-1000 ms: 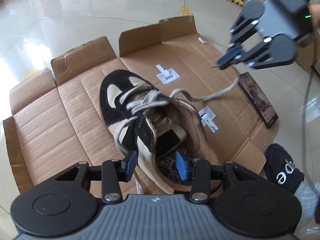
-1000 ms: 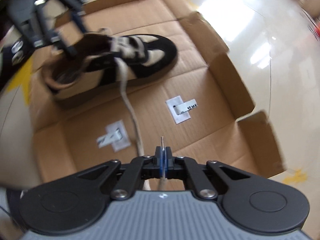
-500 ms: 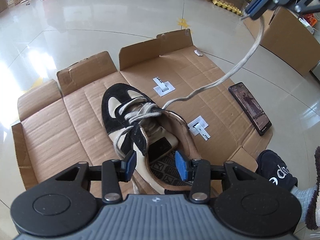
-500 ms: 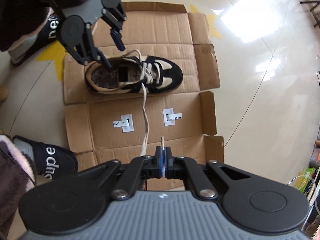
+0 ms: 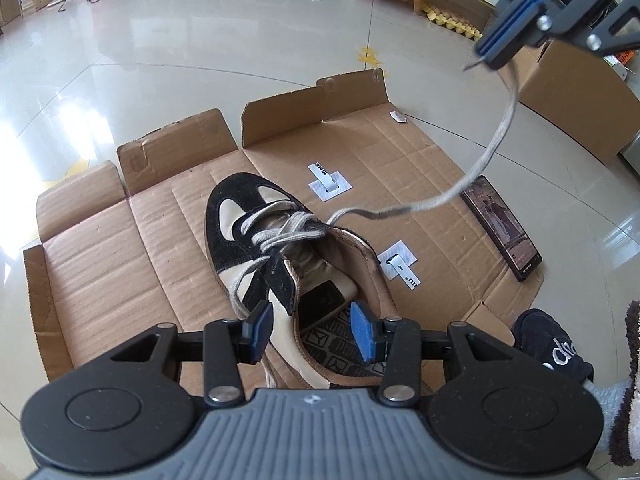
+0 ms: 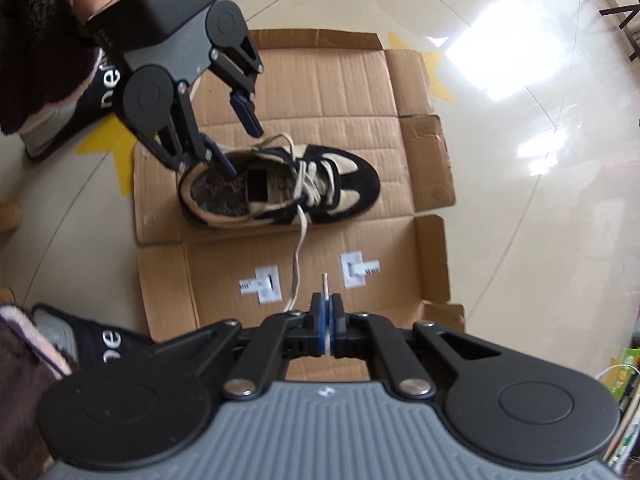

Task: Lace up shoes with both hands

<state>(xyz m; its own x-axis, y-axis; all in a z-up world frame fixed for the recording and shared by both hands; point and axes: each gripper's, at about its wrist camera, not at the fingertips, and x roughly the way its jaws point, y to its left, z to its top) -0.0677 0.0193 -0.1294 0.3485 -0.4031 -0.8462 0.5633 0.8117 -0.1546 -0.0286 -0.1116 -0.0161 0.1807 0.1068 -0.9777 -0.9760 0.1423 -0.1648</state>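
A black and beige shoe (image 5: pixel 280 256) (image 6: pixel 280 188) lies on flattened cardboard (image 5: pixel 100 272) (image 6: pixel 340 80). My left gripper (image 5: pixel 312 332) (image 6: pixel 236 140) hovers open over the shoe's heel end. One pad is outside the side wall, the other over the insole, and neither presses on anything. My right gripper (image 6: pixel 326 320) (image 5: pixel 496 50) is raised high beside the shoe, shut on the end of the grey lace (image 5: pixel 480 160) (image 6: pixel 298 256). The lace's tip pokes out past the pads. From there the lace hangs in a loose curve down to the crossed lacing over the tongue.
Two white labels (image 5: pixel 330 180) (image 5: pixel 400 266) lie on the cardboard beside the shoe. A phone (image 5: pixel 502 228) rests at its right edge. A person's dark slipper (image 5: pixel 556 344) (image 6: pixel 100 340) stands close by. A brown box (image 5: pixel 580 92) sits beyond, on the glossy tiled floor.
The right gripper has risen and drawn away from the shoe with the lace end, lifting the lace off the cardboard. The left gripper has stayed over the heel.
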